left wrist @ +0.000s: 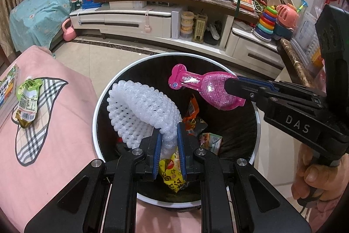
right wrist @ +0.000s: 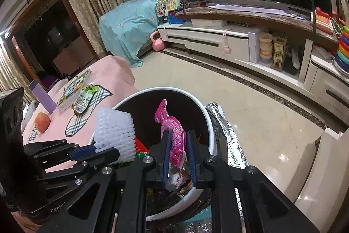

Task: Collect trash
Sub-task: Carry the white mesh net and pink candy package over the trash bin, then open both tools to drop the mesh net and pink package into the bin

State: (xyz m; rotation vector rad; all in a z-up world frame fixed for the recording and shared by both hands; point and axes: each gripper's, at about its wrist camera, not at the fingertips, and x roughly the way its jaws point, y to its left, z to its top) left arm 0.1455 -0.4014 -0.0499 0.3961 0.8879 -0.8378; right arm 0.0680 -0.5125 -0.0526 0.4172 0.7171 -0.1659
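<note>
Trash bin: round, white rim, black liner, mouth up; used below as the reference for all positions. Inside it already: orange and yellow snack wrappers and a small carton.

Left gripper: jaws pressed together on a tail of white foam fruit netting. The netting hangs over the bin mouth, toward its pink-cloth side; in the right wrist view its bulk sits level with or slightly over the rim on that side.

Right gripper: jaws pinching a pink blister pack by its wide end, narrow tab pointing away. The pack is above the bin's opening, toward the far side.

Still outside the bin, on the pink tablecloth beside it: a green-and-white pouch. An apple and a book lie further off; probably not trash.

Judgement: both items are staged for release.

Risks:
- Netting is light and springy, and part of it is near the rim, so on release it may catch there or tip out onto the cloth.
- Netting mesh could snag on a jaw pad and lift back out.
- Blister pack is stiff and long; it might bridge the rim or land across the netting instead of dropping in.
</note>
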